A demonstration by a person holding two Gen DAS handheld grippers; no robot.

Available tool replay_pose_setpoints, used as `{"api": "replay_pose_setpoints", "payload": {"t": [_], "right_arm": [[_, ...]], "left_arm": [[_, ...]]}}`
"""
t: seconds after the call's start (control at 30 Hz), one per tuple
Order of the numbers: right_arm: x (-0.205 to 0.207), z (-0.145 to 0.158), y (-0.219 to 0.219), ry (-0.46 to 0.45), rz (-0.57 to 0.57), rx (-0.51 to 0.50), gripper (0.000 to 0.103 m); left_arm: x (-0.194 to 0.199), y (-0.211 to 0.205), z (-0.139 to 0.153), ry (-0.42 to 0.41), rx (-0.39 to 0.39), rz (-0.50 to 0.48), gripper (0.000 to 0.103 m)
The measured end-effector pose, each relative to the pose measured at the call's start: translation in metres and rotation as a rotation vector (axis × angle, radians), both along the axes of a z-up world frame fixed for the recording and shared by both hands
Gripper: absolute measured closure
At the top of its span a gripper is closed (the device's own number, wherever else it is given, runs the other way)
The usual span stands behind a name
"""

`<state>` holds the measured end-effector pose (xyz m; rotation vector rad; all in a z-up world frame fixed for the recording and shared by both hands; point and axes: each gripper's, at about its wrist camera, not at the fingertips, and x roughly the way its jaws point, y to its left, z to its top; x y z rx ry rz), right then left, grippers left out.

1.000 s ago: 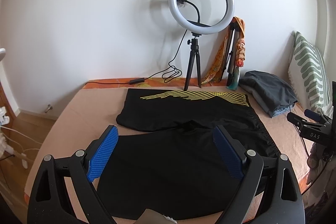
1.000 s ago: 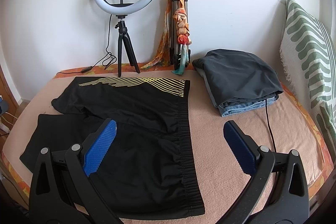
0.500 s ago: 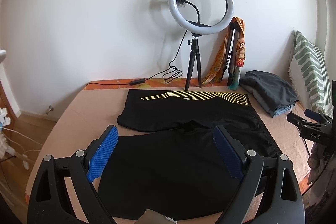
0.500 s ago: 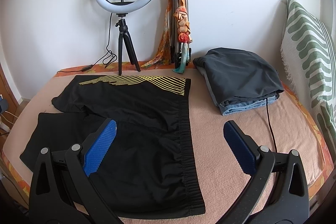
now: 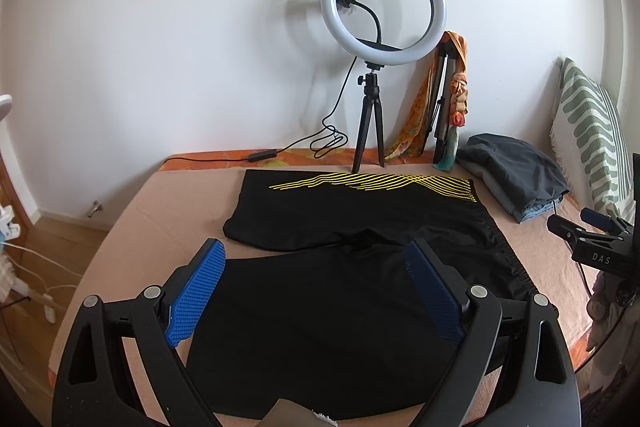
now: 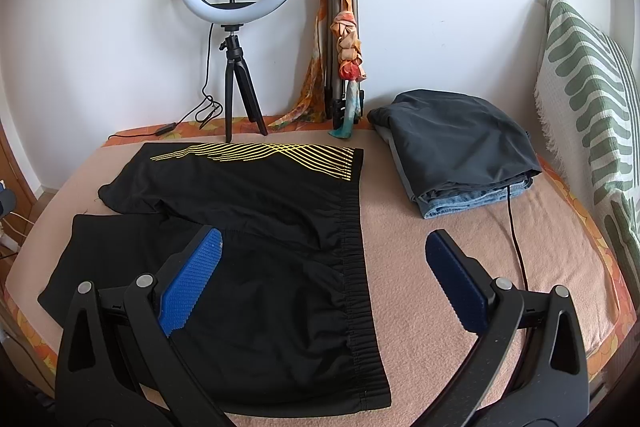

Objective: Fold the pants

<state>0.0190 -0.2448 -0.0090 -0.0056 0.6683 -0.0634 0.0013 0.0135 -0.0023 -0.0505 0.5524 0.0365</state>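
1. Left wrist view showed the left hand-held gripper hanging above the near leg of the black pants, its blue-padded fingers spread wide with nothing between them.
2. Right wrist view showed the right hand-held gripper likewise spread wide and holding nothing; one blue pad sat over the black cloth, the other over bare bed to the right of the waistband.
3. The pants lay flat on the peach-covered bed, the gathered waistband running down their right edge in the right wrist view, and the two legs reaching away to the left.
4. The far leg carried a band of thin yellow lines near its far edge; the near leg was plain black and slightly apart from the far one at the hems.
5. A ring light on a small black tripod stood at the head of the bed against the white wall, just beyond the pants, with its cable trailing to the left.
6. A folded tripod draped in an orange scarf leaned on the wall beside the light.
7. A stack of folded clothes, dark grey on top with denim beneath, rested to the right of the pants, well apart from them.
8. A green-and-white patterned pillow stood along the bed's right side.
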Motion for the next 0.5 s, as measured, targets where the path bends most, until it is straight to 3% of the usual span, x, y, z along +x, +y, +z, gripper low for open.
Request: {"api": "replay_pose_setpoints", "payload": {"t": [0.5], "right_arm": [[0.0002, 0.0001, -0.0004, 0.002, 0.000, 0.002, 0.000]], "left_arm": [[-0.0002, -0.0003, -0.0004, 0.001, 0.000, -0.001, 0.011]]}}
